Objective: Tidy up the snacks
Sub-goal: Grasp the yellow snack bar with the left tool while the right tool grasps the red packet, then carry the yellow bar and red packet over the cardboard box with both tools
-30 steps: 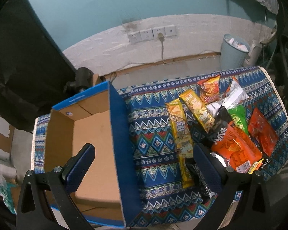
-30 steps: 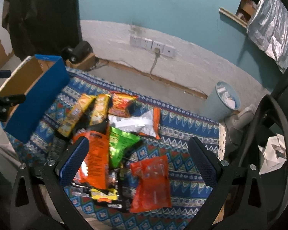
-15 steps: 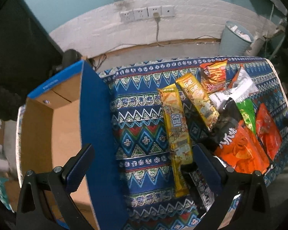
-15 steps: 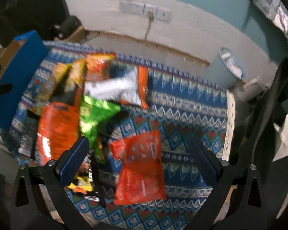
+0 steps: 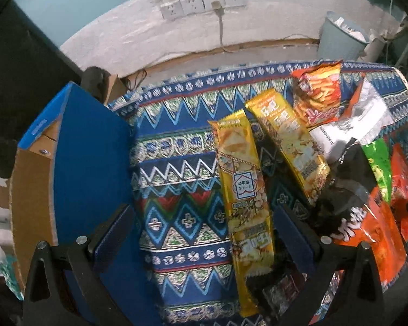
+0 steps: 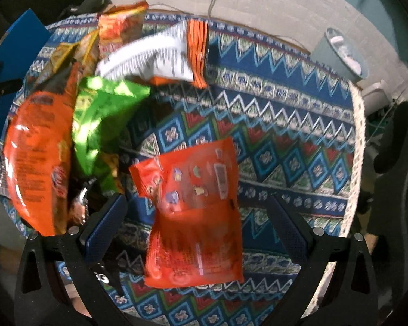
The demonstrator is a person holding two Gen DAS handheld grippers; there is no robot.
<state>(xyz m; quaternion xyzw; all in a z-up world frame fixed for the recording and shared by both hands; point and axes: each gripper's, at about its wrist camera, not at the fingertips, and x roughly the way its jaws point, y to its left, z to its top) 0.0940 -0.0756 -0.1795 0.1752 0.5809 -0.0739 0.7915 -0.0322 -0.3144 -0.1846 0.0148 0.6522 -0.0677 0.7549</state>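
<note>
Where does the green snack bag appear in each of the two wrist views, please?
Left wrist: green bag at the right edge, between a white packet and an orange bag.
Right wrist: green bag left of centre, beside the large orange bag.
Shared landmark: the bin on the floor beyond the table.
</note>
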